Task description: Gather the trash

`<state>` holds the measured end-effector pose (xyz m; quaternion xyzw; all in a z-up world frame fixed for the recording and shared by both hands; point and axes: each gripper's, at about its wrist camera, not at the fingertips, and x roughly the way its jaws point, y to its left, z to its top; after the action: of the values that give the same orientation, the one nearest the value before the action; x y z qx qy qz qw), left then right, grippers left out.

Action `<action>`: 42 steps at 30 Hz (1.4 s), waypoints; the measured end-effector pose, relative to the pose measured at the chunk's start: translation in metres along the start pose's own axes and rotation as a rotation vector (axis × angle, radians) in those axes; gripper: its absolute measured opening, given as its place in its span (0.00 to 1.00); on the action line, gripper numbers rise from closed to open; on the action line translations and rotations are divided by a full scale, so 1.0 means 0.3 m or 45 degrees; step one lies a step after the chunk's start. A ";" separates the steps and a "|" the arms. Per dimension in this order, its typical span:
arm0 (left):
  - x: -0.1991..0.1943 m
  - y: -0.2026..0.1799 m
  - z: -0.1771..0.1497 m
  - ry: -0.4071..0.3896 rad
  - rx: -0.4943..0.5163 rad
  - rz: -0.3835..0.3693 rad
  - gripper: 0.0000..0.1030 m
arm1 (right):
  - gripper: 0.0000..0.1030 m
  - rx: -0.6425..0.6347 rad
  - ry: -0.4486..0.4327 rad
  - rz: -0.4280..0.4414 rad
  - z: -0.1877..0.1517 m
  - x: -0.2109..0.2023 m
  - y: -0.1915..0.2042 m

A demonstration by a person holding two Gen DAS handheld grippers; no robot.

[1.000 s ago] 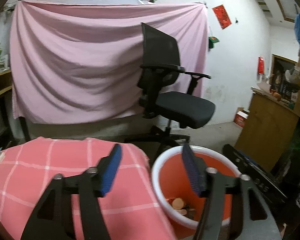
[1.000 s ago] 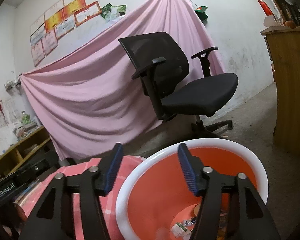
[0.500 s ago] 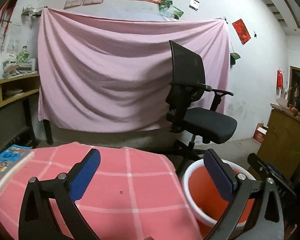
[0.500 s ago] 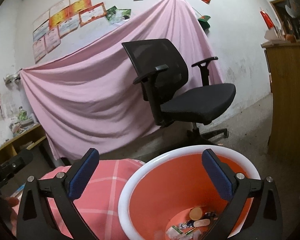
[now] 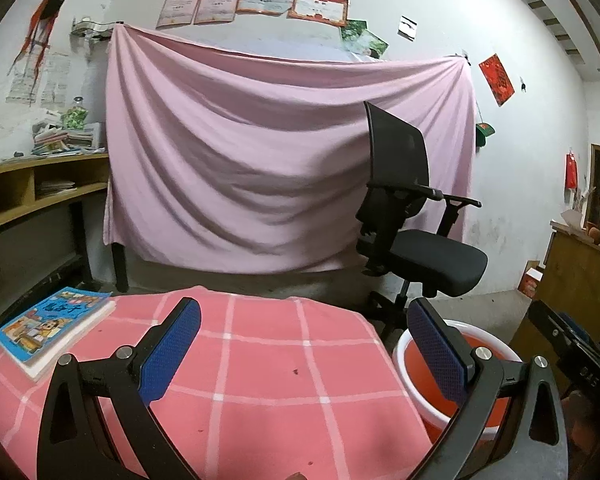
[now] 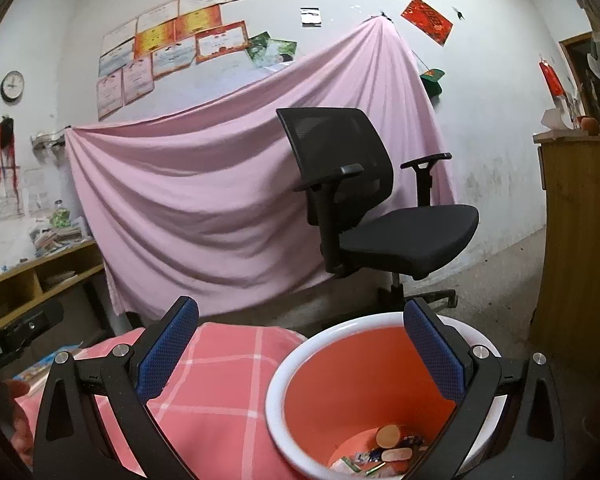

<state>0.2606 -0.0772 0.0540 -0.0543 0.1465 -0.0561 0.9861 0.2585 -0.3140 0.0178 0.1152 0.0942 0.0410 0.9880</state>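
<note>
Trash (image 6: pixel 384 450) in bin (image 6: pixel 288 364), below right tool (image 6: pixel 300 354)

Orange bin (image 6: pixel 374 384) with white rim, pink white-checked tablecloth (image 5: pixel 260 364), black chair (image 5: pixel 416 236).

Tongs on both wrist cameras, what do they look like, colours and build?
Both pairs match. The left tongs and right tongs have black, angular plastic arms with triangular cut-outs and silver screw heads at the joints. Each finger carries a flat blue pad with a fine dotted grip texture. No cables or sleeves show.
</note>
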 end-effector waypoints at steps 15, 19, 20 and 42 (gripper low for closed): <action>-0.160 0.078 -0.048 -0.054 -0.018 0.035 0.98 | 1.00 -0.028 -0.035 0.034 -0.027 -0.094 0.090; -0.202 0.099 -0.048 -0.067 -0.004 0.047 0.98 | 1.00 -0.071 -0.052 0.037 -0.016 -0.114 0.127; -0.215 0.107 -0.049 -0.069 -0.004 0.048 0.98 | 1.00 -0.079 -0.047 0.037 -0.014 -0.121 0.140; -0.453 0.225 -0.113 -0.088 -0.027 0.076 0.98 | 1.00 -0.159 -0.092 0.044 -0.053 -0.360 0.298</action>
<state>0.1278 0.0035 0.0519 -0.0622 0.1146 -0.0231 0.9912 0.1444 -0.2348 0.0428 0.0565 0.0536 0.0596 0.9952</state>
